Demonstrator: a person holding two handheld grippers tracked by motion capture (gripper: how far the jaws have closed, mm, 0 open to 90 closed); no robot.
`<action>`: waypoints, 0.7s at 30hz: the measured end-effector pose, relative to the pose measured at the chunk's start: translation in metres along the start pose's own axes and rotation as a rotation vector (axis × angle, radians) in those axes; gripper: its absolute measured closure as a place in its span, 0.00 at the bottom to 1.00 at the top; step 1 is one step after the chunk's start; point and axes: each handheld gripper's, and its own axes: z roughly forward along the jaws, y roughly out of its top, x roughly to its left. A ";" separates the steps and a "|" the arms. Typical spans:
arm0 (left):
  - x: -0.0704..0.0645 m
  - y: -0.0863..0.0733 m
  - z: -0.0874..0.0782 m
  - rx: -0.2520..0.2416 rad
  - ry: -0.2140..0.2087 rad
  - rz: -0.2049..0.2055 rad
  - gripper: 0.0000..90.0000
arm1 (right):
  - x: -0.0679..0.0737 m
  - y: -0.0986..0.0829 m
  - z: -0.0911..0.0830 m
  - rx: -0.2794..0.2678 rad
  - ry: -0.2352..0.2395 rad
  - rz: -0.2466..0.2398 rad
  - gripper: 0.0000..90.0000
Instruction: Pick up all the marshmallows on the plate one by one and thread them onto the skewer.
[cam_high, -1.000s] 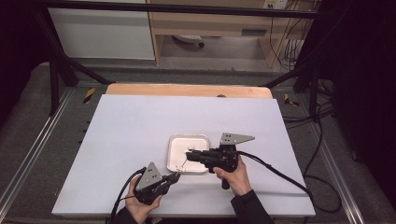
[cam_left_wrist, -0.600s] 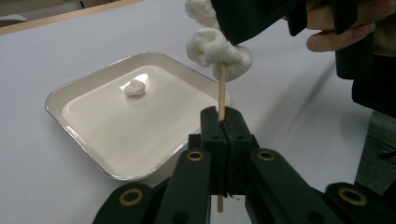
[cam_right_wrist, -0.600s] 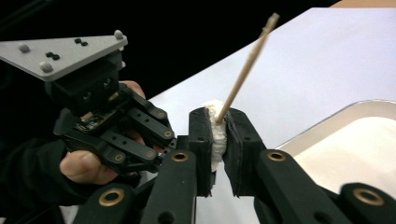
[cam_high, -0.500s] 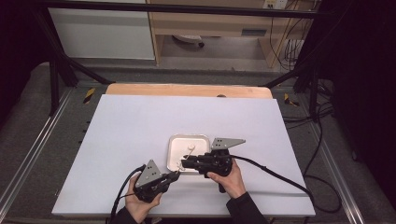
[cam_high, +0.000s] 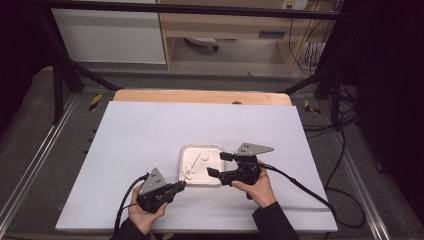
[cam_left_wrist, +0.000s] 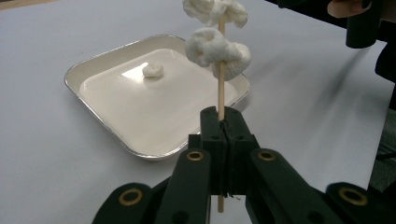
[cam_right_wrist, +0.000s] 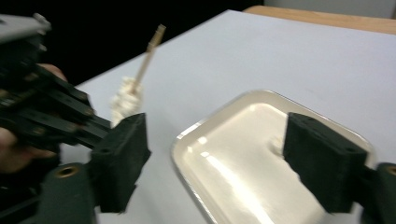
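A thin wooden skewer (cam_left_wrist: 221, 86) carries several white marshmallows (cam_left_wrist: 217, 47). My left gripper (cam_left_wrist: 222, 122) is shut on its lower end. In the high view the left gripper (cam_high: 179, 187) sits at the near left corner of the white tray (cam_high: 202, 147), and the skewer (cam_high: 196, 162) slants out over it. One loose marshmallow (cam_left_wrist: 153, 70) lies in the tray (cam_left_wrist: 74, 75). My right gripper (cam_high: 218, 164) is open at the tray's right side. In its own view the right gripper (cam_right_wrist: 222, 161) spans the tray (cam_right_wrist: 187, 135), with nothing between the jaws. The skewer (cam_right_wrist: 148, 52) and left gripper (cam_right_wrist: 51, 114) show at left.
The tray rests on a large white sheet (cam_high: 150, 130) over the table. A wooden strip (cam_high: 200, 96) runs along the far edge. Black cables (cam_high: 300, 182) trail from both grippers toward the near edge. Metal rails (cam_high: 35, 165) flank the table.
The right gripper dipped toward the tray's near edge, then drew back to its right side. The left gripper and skewer have stayed almost still.
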 end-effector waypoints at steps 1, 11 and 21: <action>0.001 0.000 0.000 0.002 0.002 -0.001 0.98 | -0.002 -0.001 0.000 0.015 -0.013 -0.012 0.17; 0.013 -0.003 -0.003 -0.007 0.002 -0.017 0.98 | -0.017 0.000 0.009 0.066 -0.108 -0.027 0.05; 0.020 -0.005 -0.006 -0.001 -0.009 -0.049 0.98 | -0.028 0.008 0.029 0.141 -0.162 -0.023 0.01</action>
